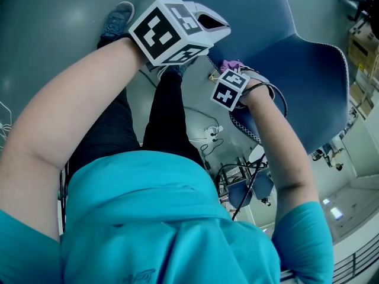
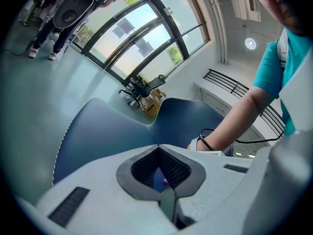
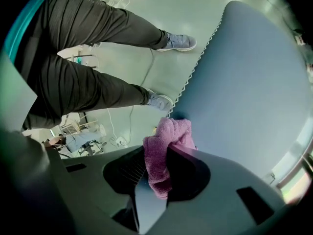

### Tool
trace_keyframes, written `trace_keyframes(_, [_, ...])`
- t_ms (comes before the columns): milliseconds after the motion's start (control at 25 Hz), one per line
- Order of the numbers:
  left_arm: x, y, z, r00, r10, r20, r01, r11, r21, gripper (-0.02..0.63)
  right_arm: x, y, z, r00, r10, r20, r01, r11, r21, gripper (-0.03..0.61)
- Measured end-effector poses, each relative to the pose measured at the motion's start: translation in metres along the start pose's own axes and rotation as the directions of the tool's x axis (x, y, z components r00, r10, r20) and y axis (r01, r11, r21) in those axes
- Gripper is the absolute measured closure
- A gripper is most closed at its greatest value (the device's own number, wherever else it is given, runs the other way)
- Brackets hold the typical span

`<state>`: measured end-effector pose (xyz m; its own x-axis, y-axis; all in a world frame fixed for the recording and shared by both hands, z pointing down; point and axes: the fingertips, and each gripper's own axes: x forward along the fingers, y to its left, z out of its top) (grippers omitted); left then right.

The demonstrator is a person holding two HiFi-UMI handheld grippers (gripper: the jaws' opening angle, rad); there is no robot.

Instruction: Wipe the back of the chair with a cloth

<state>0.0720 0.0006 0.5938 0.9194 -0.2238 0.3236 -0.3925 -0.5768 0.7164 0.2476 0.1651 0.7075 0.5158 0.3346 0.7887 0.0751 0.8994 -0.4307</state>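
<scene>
Pinching the cloth (image 3: pixel 168 133) in my right gripper (image 3: pixel 159 153), I hold it against the chair (image 3: pixel 244 82) edge just ahead; my left gripper (image 2: pixel 157 146) is pressed together, empty.

My left gripper (image 1: pixel 210 23) sits left of my right gripper (image 1: pixel 235 73), whose cloth (image 3: pixel 168 133) touches the edge of the chair back (image 3: pixel 254 82), with the floor (image 3: pixel 161 13) beyond.

The shell of the chair (image 3: pixel 254 82) is looking smooth and matt. Against the chair, the purple cloth (image 3: pixel 168 146) is showing a fluffy terry pile. Below the chair, the floor (image 3: pixel 176 13) is shining smooth and faintly glossy.
</scene>
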Motion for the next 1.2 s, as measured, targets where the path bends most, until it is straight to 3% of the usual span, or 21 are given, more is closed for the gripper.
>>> trace_keyframes(160, [-0.002, 0.0, 0.0, 1.0, 0.001, 0.006, -0.001, 1.0, -0.006, 0.618, 0.001, 0.036, 0.023, 0.981, 0.191, 0.035, -0.191, 0.982, -0.001, 0.468])
trace_keyframes(280, [-0.007, 0.001, 0.0, 1.0, 0.0, 0.001, 0.0, 1.0, -0.006, 0.618, -0.012, 0.075, 0.042, 0.918, 0.389, 0.075, -0.389, 0.921, -0.018, 0.468])
trace_keyframes(400, [-0.016, 0.005, 0.001, 1.0, 0.006, -0.005, -0.006, 1.0, -0.008, 0.618, -0.045, 0.083, 0.073, 0.848, 0.455, 0.27, -0.473, 0.881, 0.001, 0.468])
trace_keyframes(600, [-0.049, -0.003, 0.014, 1.0, 0.018, 0.024, -0.017, 0.999, -0.046, 0.618, -0.111, 0.043, 0.077, 0.767, 0.327, 0.552, -0.482, 0.861, 0.16, 0.468])
trace_keyframes(800, [-0.08, -0.039, 0.045, 0.998, 0.021, 0.052, -0.02, 0.999, -0.03, 0.618, -0.152, 0.022, 0.031, 0.726, 0.161, 0.668, -0.486, 0.807, 0.334, 0.468])
trace_keyframes(920, [-0.106, -0.059, 0.079, 0.998, 0.009, 0.062, -0.01, 1.0, 0.002, 0.618, -0.186, 0.018, 0.013, 0.687, 0.056, 0.724, -0.498, 0.762, 0.413, 0.468])
trace_keyframes(1040, [-0.128, -0.083, 0.107, 0.998, -0.017, 0.062, 0.015, 0.999, 0.038, 0.618, -0.219, 0.023, 0.0, 0.62, -0.033, 0.784, -0.545, 0.701, 0.46, 0.468])
trace_keyframes(1200, [-0.151, -0.111, 0.148, 0.997, -0.052, 0.061, 0.047, 0.995, 0.093, 0.618, -0.266, 0.024, -0.021, 0.486, -0.18, 0.855, -0.647, 0.584, 0.491, 0.468])
